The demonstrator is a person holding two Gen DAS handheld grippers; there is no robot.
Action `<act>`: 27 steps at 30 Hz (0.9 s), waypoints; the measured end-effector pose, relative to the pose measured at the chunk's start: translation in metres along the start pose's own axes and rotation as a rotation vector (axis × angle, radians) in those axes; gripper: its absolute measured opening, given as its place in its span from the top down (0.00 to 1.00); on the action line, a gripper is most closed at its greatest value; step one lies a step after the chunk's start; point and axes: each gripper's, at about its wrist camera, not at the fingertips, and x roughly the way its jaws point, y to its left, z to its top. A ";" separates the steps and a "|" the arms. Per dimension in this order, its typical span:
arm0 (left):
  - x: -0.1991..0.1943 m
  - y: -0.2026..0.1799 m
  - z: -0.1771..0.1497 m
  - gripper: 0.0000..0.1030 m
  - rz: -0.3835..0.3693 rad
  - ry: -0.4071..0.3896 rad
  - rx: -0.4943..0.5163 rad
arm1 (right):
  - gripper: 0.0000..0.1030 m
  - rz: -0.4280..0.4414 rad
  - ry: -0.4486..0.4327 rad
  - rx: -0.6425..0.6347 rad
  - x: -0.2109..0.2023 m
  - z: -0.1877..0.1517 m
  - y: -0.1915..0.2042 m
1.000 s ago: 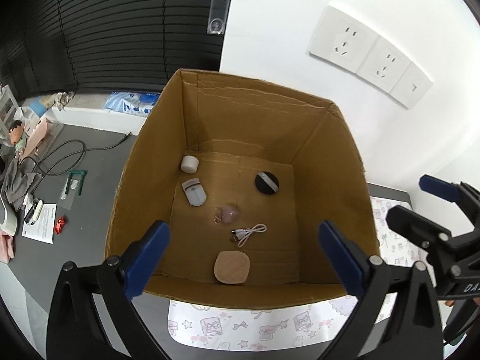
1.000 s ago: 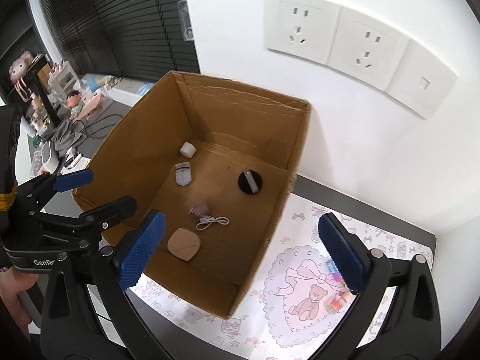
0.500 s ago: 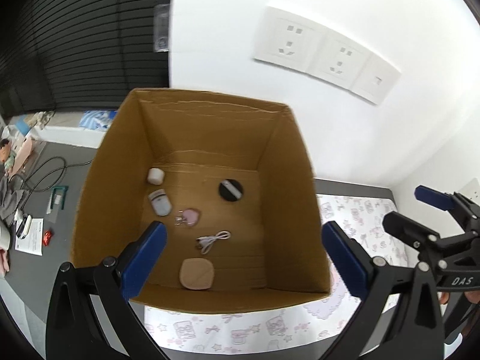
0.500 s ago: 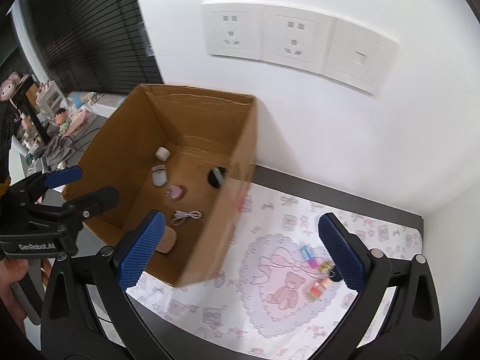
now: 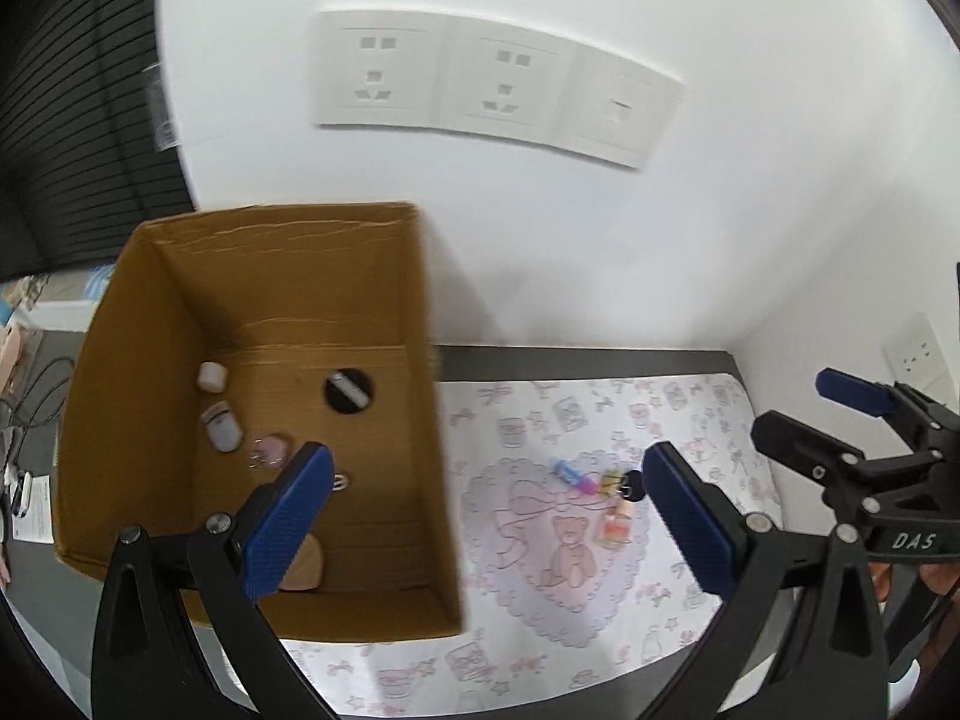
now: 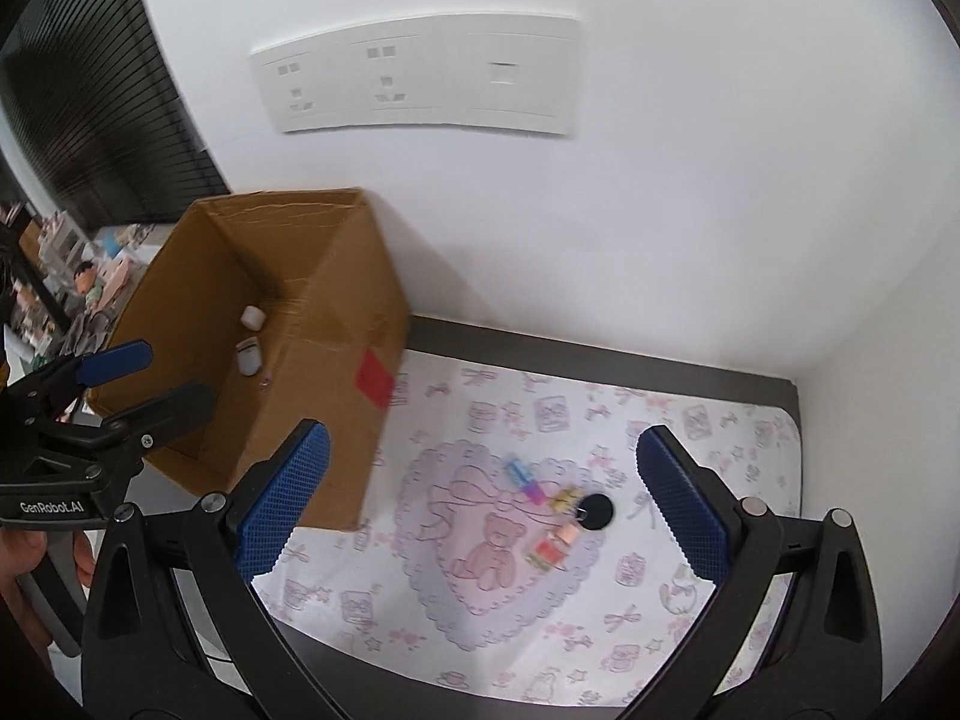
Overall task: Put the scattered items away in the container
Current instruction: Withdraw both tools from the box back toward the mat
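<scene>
Both tongs wide, empty: left gripper point(image 5: 486, 516), right gripper point(image 6: 477, 495). Since half a second ago both views swung right — cardboard box point(image 5: 432, 432) now frame left, scattered items point(image 6: 555, 516) centre-right on heart-print mat point(image 6: 480, 594). Open mat between box edge and items. Box corrugated, holds white cap point(image 5: 211, 376), black disc point(image 5: 349, 391), pink charm point(image 5: 273, 449).

Both grippers hang in the air, jaws spread wide and empty — the left gripper point(image 5: 489, 519) beside the right gripper point(image 6: 480, 504). A hand point(image 6: 24, 570) grips the left one's handle — fingers curled.
</scene>
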 end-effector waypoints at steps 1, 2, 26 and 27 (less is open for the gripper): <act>0.002 -0.007 -0.001 0.00 -0.003 0.003 0.009 | 0.00 -0.002 -0.001 0.007 -0.001 -0.002 -0.006; 0.003 -0.013 -0.002 0.00 -0.003 0.004 0.017 | 0.00 -0.003 -0.001 0.014 -0.003 -0.004 -0.013; 0.040 -0.103 -0.007 0.00 0.025 0.041 0.038 | 0.00 0.055 0.005 0.082 0.001 -0.042 -0.108; 0.042 -0.105 -0.007 0.00 0.022 0.047 0.033 | 0.00 0.056 0.006 0.083 0.002 -0.043 -0.110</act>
